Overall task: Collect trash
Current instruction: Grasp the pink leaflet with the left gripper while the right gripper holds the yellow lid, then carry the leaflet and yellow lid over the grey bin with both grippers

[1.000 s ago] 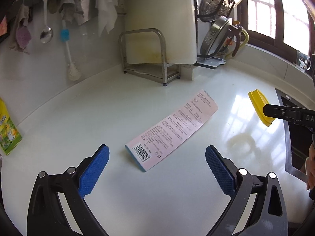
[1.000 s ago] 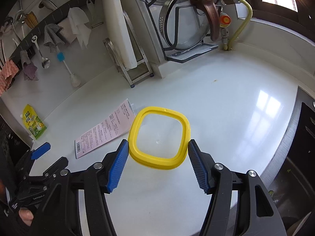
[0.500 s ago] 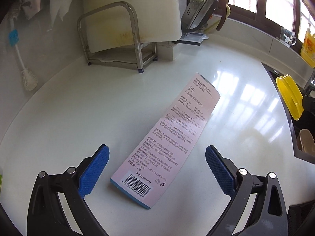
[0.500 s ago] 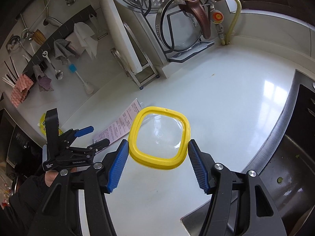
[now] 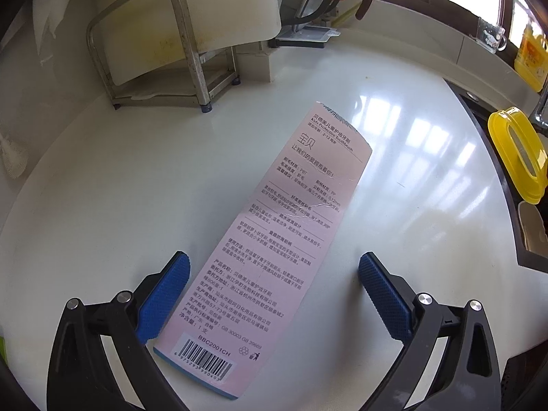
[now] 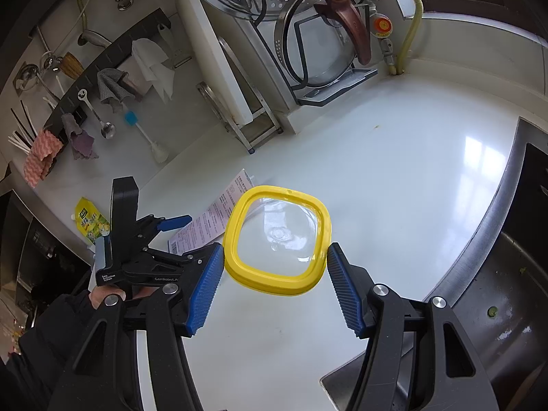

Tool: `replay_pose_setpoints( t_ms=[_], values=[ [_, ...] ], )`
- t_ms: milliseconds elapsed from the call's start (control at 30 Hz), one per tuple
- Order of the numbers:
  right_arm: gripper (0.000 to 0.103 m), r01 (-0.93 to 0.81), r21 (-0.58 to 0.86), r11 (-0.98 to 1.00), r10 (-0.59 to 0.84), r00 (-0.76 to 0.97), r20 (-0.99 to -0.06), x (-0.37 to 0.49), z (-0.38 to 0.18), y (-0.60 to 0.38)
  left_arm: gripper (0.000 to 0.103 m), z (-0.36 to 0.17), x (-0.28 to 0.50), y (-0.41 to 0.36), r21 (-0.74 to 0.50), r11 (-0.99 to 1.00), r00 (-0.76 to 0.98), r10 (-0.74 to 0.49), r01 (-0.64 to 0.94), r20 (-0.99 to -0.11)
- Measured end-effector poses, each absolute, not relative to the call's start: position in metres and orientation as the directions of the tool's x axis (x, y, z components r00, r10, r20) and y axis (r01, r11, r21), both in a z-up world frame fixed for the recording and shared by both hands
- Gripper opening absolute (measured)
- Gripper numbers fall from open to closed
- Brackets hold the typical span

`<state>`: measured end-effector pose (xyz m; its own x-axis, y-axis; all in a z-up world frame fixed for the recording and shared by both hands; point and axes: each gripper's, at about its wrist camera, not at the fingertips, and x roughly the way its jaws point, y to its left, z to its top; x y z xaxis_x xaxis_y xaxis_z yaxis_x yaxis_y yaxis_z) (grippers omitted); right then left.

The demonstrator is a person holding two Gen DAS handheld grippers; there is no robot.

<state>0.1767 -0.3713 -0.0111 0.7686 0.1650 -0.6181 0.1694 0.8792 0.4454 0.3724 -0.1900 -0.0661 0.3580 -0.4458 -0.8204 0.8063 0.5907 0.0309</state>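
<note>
A long pink toothbrush package card [image 5: 291, 233] with a barcode lies flat on the white counter [image 5: 120, 205]. My left gripper [image 5: 274, 267] hovers low over its near half, open, a blue pad on each side of the card and neither touching it. My right gripper [image 6: 275, 250] is shut on a yellow-rimmed clear lid [image 6: 274, 282], held above the counter near the sink edge. In the left wrist view that lid [image 5: 513, 157] shows edge-on at the far right. In the right wrist view the card [image 6: 212, 219] lies partly behind the lid.
A white cutting board [image 5: 205, 10] stands in a metal rack [image 5: 191, 54] at the back. The steel sink [image 6: 496, 325] lies to the right. A yellow-green sachet [image 6: 90, 222] sits at the counter's left edge. Utensils and cloths hang on the wall rail [image 6: 102, 65]. A person's dark sleeve [image 6: 44, 335] shows lower left.
My left gripper has come forward and down over the card, which now lies between its open pads. The right gripper keeps holding the lid in about the same place.
</note>
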Motion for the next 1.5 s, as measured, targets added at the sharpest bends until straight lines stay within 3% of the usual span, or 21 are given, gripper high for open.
replay_pose_setpoints(
  t_ms=[133,267,400,1000,1500],
  values=[
    [0.060,0.166,0.447,0.879,0.167,0.770,-0.615,0.176,-0.010,-0.371,0.084,-0.066,0.367,-0.188,-0.009,0.560,0.316,-0.481,0.828,-0.818],
    [0.060,0.164,0.448,0.879,0.170,0.770,-0.615,0.177,-0.011,-0.371,0.059,-0.063,0.361,-0.188,-0.012,0.555,0.323,-0.500,0.832,-0.803],
    [0.060,0.163,0.446,0.880,0.170,0.770,-0.615,0.178,-0.011,-0.370,0.053,-0.062,0.360,-0.188,-0.010,0.582,0.343,-0.495,0.813,-0.798],
    [0.060,0.132,0.400,0.907,0.165,0.763,-0.625,0.177,-0.014,-0.350,0.051,-0.043,0.316,-0.147,0.048,0.811,0.542,-0.344,0.583,-0.766],
    [0.060,0.115,0.320,0.940,0.120,0.769,-0.628,0.103,-0.007,-0.305,0.051,0.004,0.204,-0.080,0.016,0.895,0.662,-0.317,0.445,-0.680]
  ],
)
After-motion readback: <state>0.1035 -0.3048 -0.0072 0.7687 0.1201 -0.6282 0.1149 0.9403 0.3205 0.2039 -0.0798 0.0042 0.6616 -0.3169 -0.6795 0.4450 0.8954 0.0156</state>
